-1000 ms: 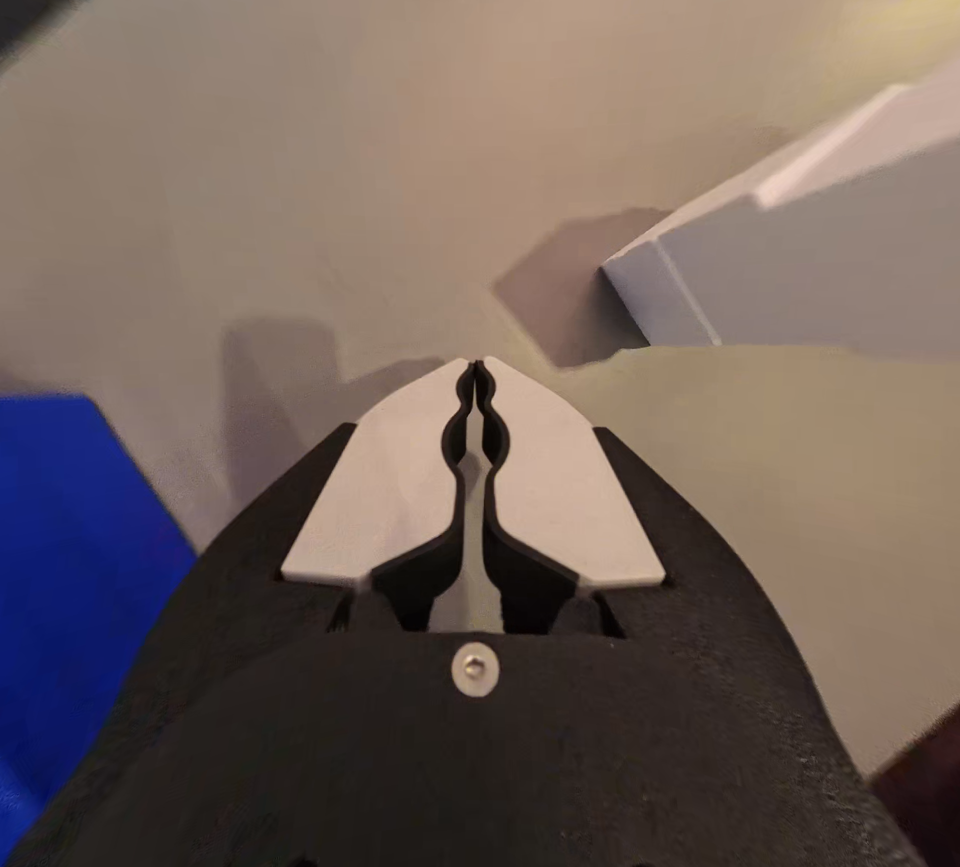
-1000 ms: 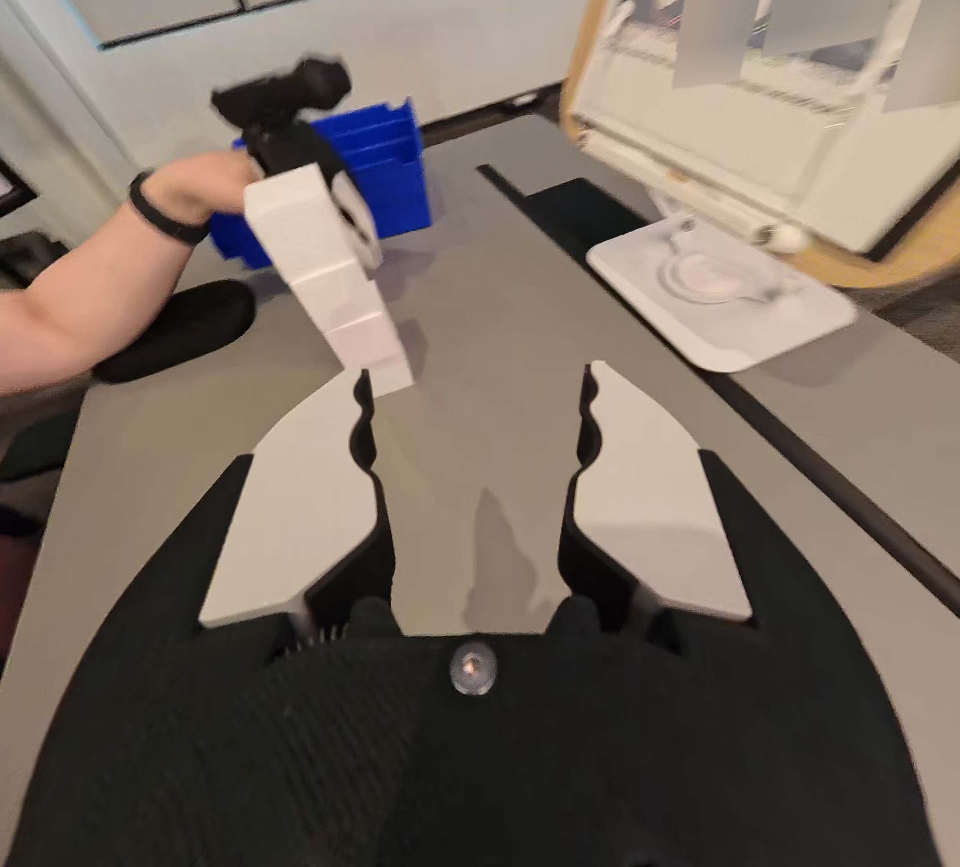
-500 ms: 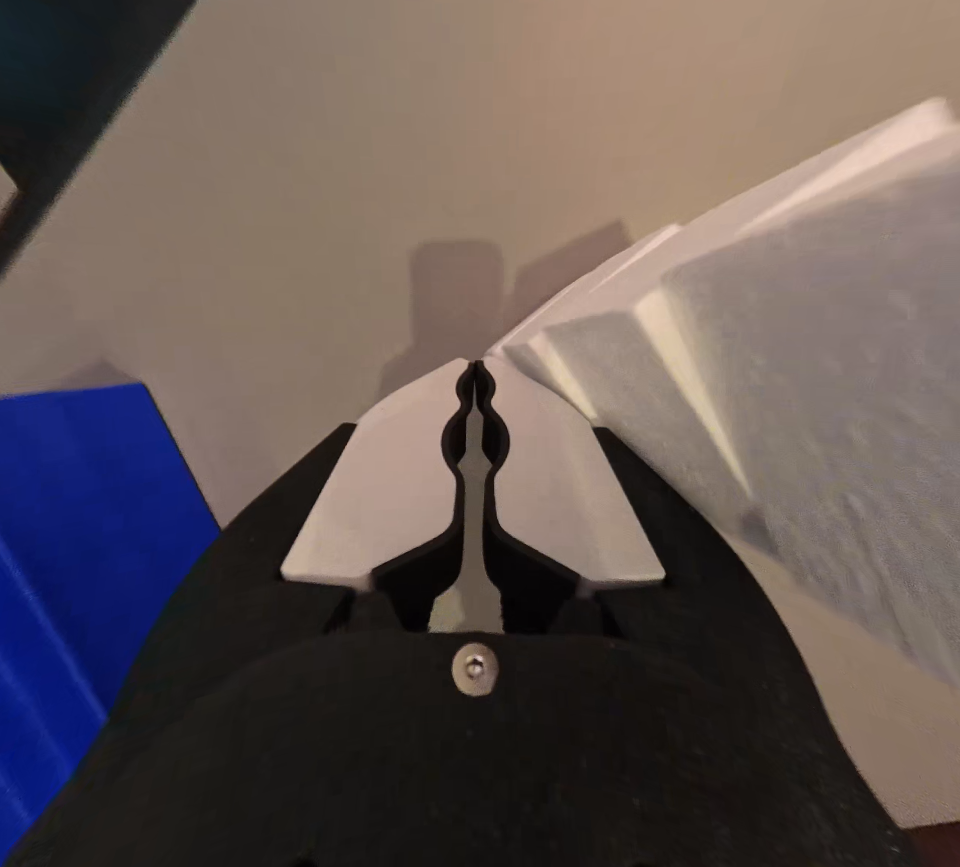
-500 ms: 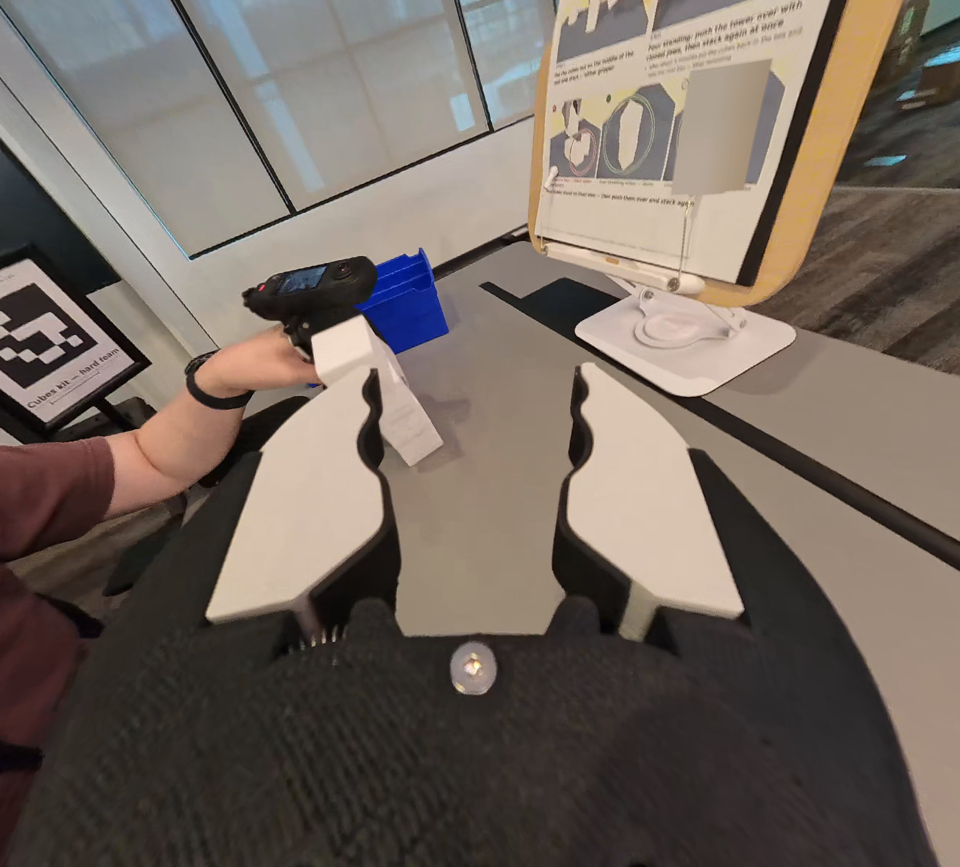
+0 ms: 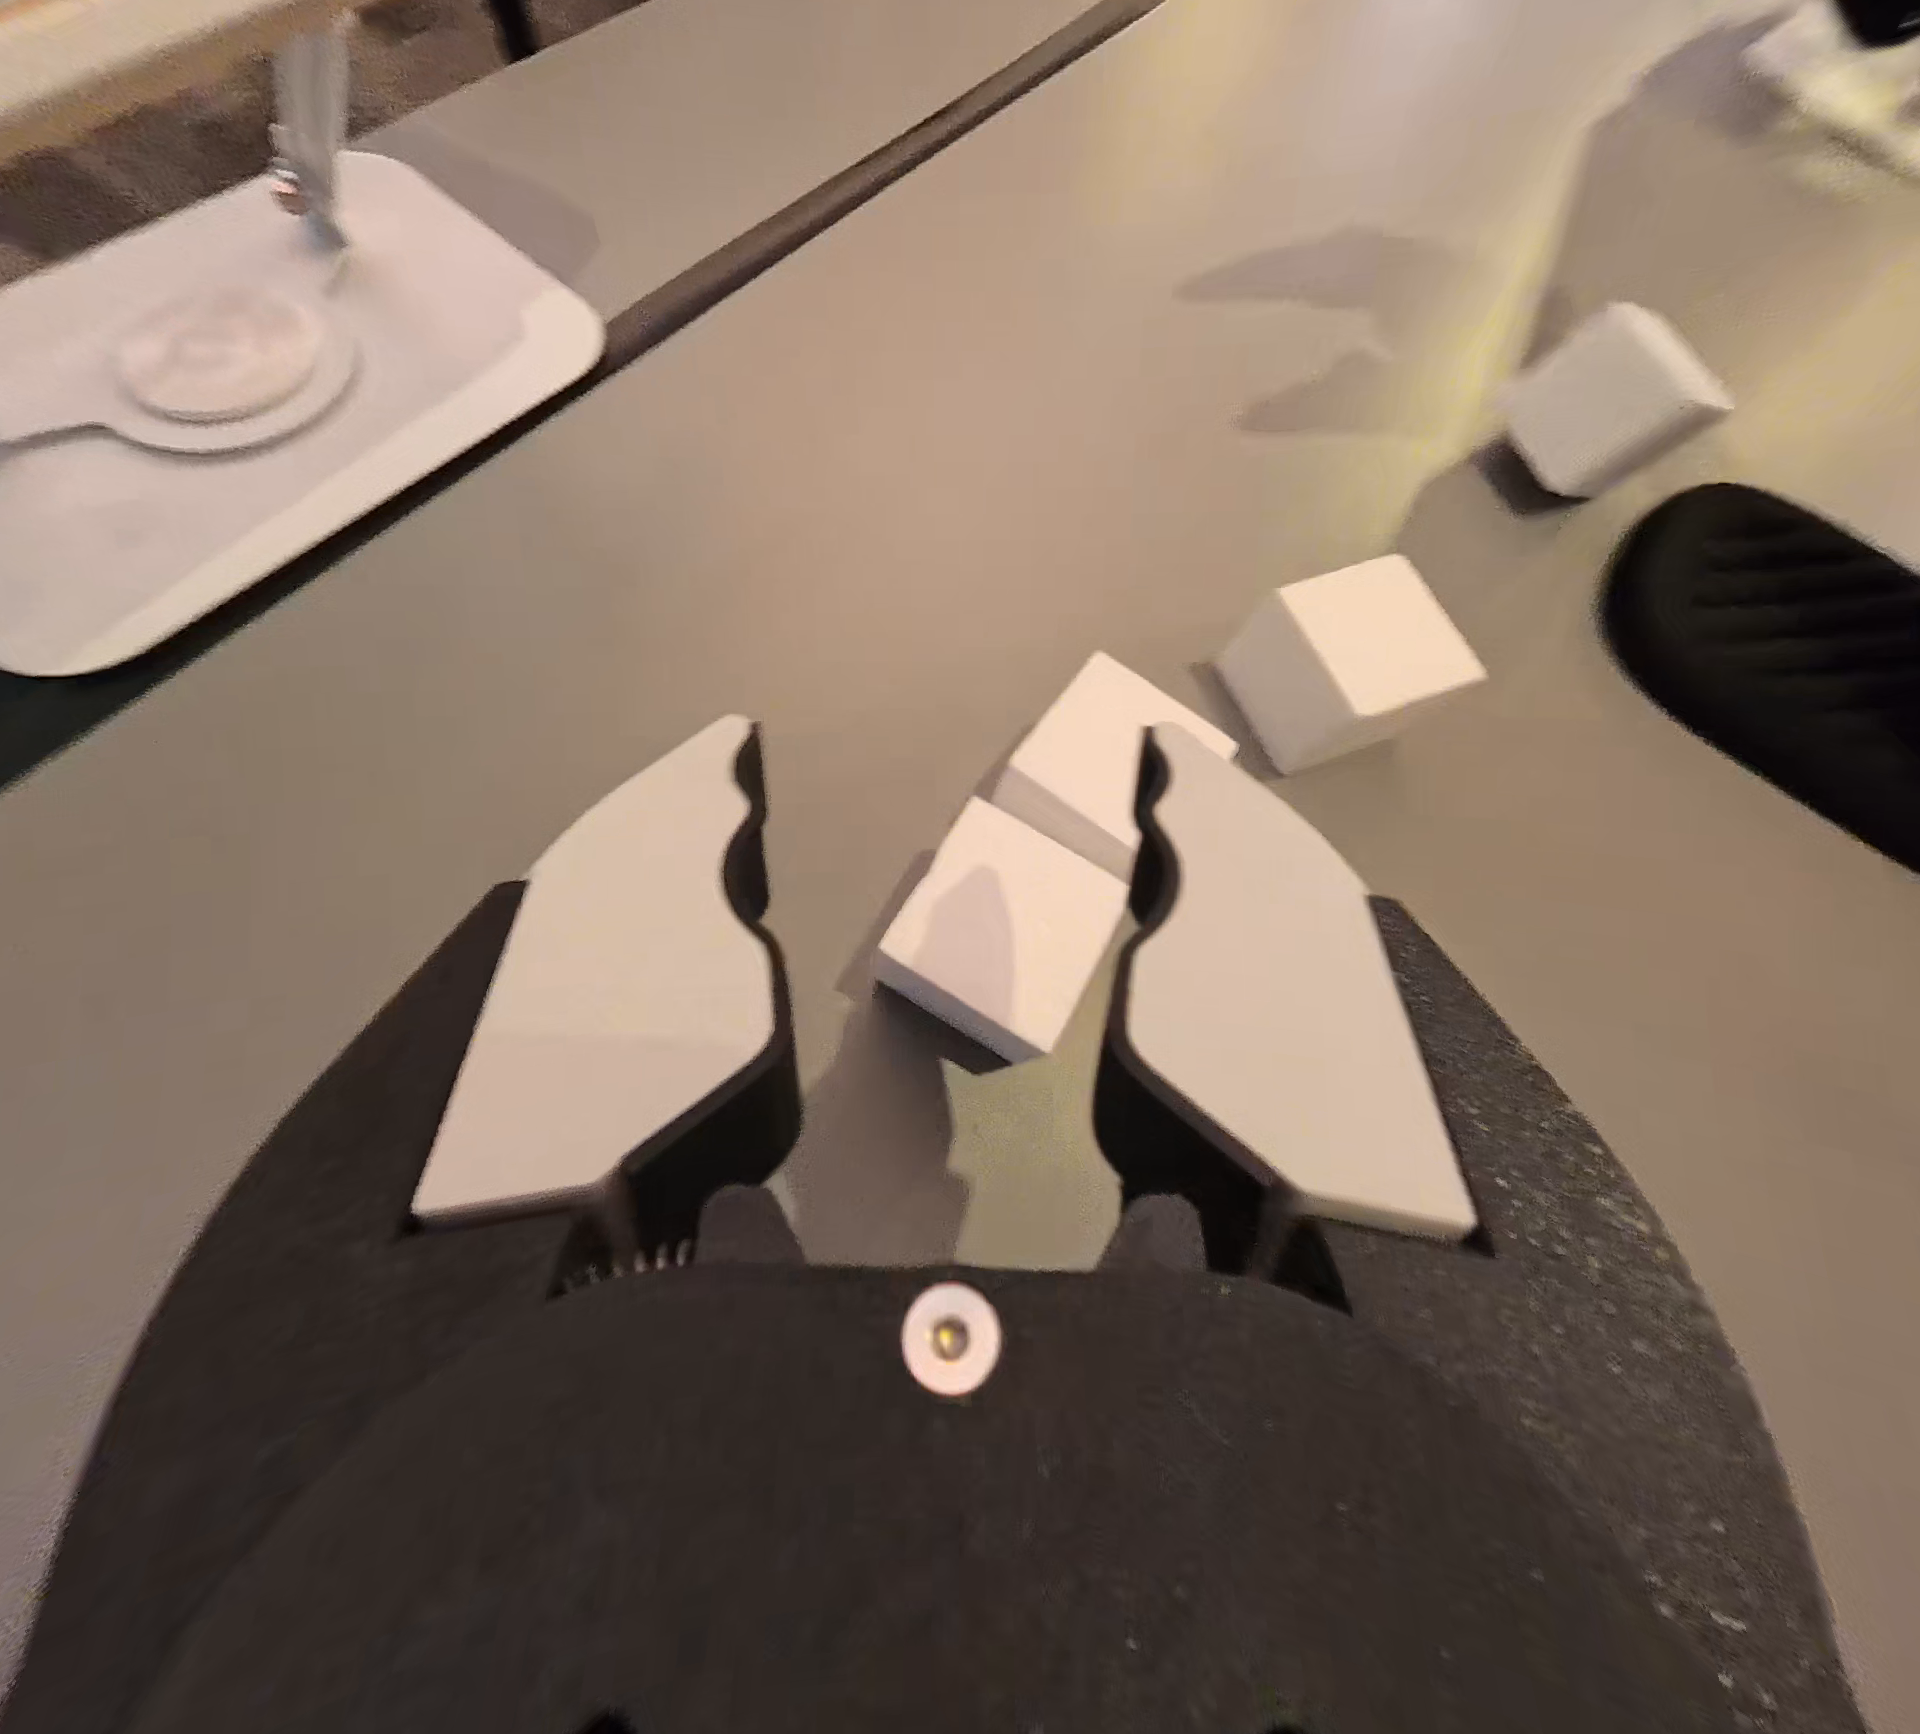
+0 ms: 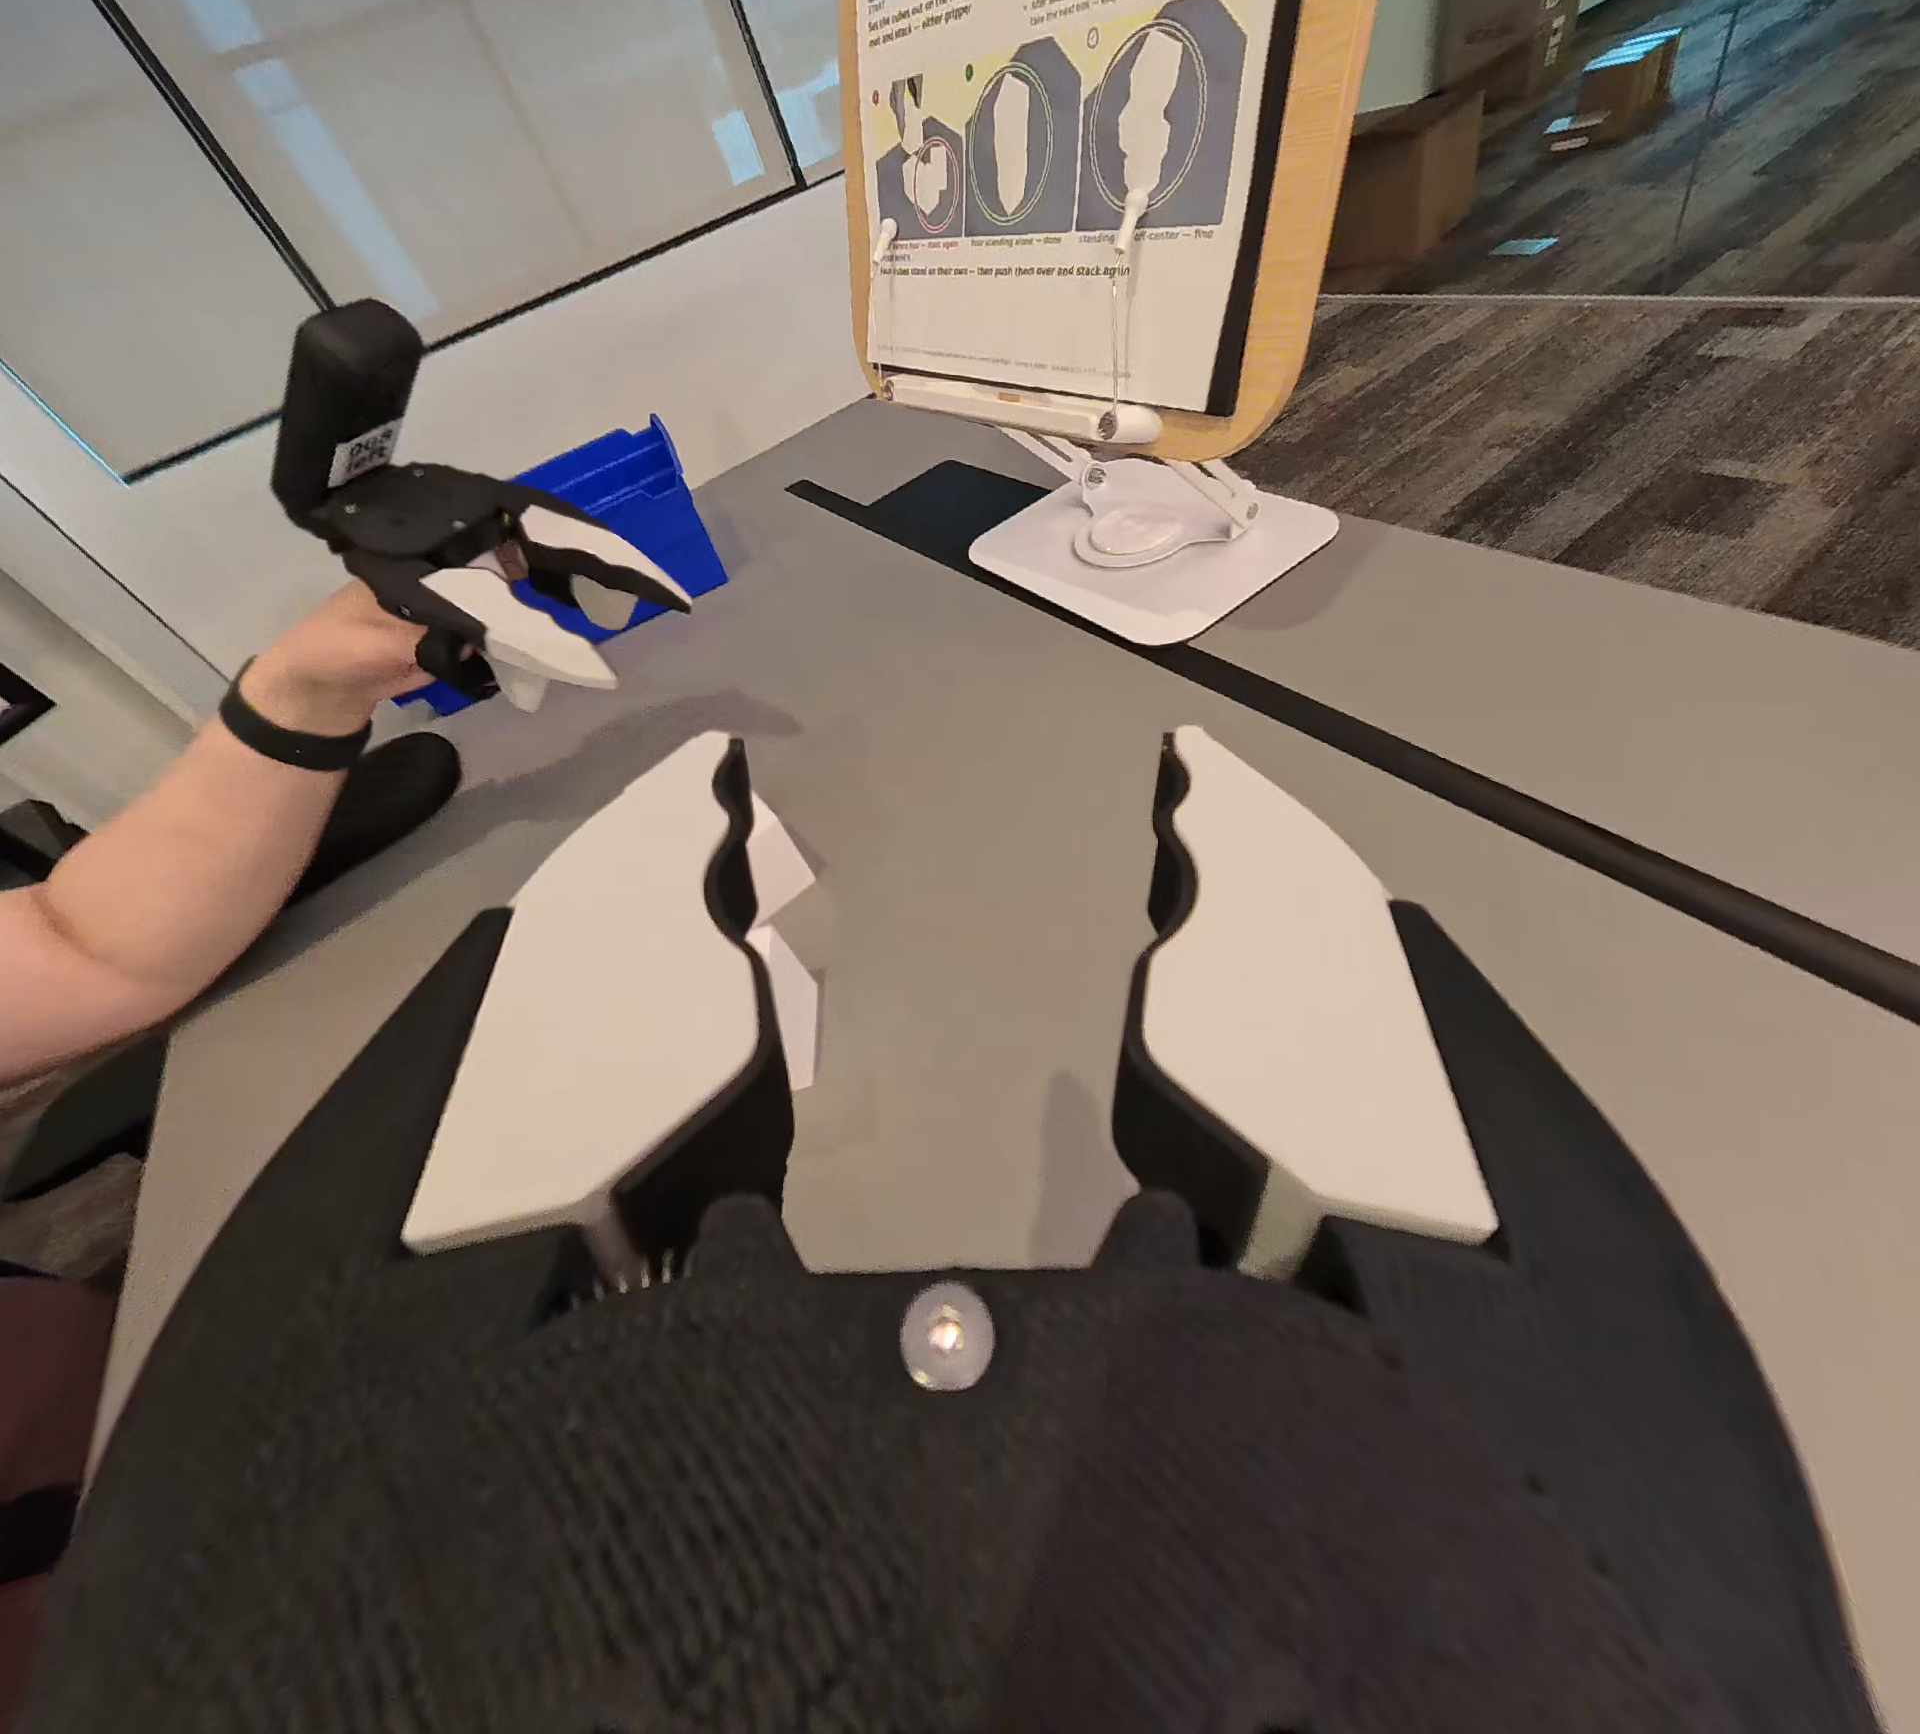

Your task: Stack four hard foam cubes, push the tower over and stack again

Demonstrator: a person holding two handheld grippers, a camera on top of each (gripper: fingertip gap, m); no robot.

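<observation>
Four white foam cubes lie toppled on the grey table (image 5: 831, 489). In the left wrist view the nearest cube (image 5: 997, 926) touches a second cube (image 5: 1091, 765). A third cube (image 5: 1351, 661) and a fourth cube (image 5: 1610, 411) lie apart, farther right. My left gripper (image 5: 951, 734) is open and empty above the nearest cube. It also shows in the right wrist view (image 6: 644, 640), held in the air. My right gripper (image 6: 954, 739) is open and empty above the table. Two cubes (image 6: 779, 863) show partly behind its left finger.
A blue bin (image 6: 634, 500) stands at the table's far left. A wooden board with an instruction sheet (image 6: 1070, 126) stands on a white base (image 6: 1153, 541) at the back. A black strip (image 6: 1558, 863) runs along the table. A black chair armrest (image 5: 1766, 645) is beside the cubes. The left gripper's tips are roughly 30 cm from the right gripper's.
The leaning tower has fallen and its cubes now lie scattered on the table. My left gripper has opened and lifted away. My right gripper stays open.
</observation>
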